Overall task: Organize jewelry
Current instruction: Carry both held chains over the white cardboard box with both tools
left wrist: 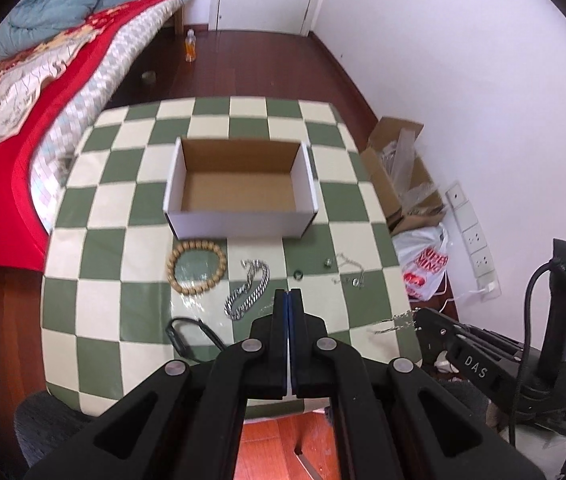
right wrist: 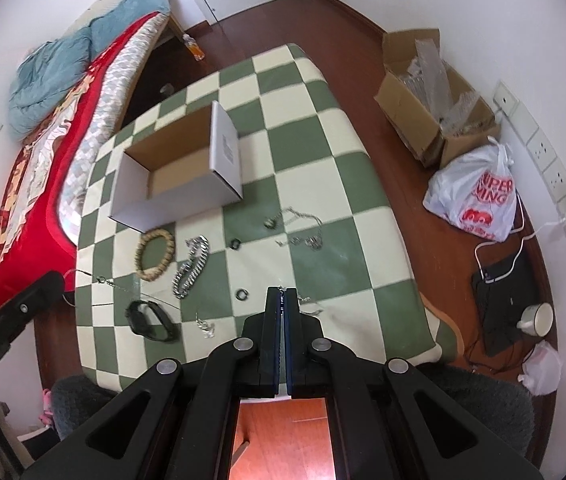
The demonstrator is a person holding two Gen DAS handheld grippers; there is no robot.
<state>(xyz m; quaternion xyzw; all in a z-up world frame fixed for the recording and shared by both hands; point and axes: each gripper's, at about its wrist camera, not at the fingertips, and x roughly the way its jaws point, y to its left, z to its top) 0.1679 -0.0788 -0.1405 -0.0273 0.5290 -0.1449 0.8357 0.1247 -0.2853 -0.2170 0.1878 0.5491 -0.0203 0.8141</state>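
An open white cardboard box [left wrist: 241,222] [right wrist: 139,204] stands on the checked tabletop [left wrist: 103,208] [right wrist: 315,132]. In front of it lie a wooden bead bracelet [left wrist: 175,280] [right wrist: 139,258], a heavy silver link bracelet [left wrist: 249,290] [right wrist: 191,270], a black ring [left wrist: 298,275] [right wrist: 235,244], a silver ring [left wrist: 328,263] [right wrist: 270,223], a thin necklace [left wrist: 349,272] [right wrist: 303,228] and a black wristband [left wrist: 181,338] [right wrist: 151,320]. My left gripper [left wrist: 288,292] [right wrist: 59,278] is shut with a fine chain [right wrist: 101,280] trailing from its tip. My right gripper [right wrist: 281,290] [left wrist: 417,316] is shut on a silver chain [left wrist: 393,322] [right wrist: 308,301].
A bed with a red cover [left wrist: 7,184] [right wrist: 27,216] borders the table's left side. On the floor to the right are an open carton [right wrist: 431,104], a white plastic bag [right wrist: 479,196], a laptop [right wrist: 503,296] and a cup [right wrist: 537,318]. A bottle [left wrist: 190,46] stands by the far wall.
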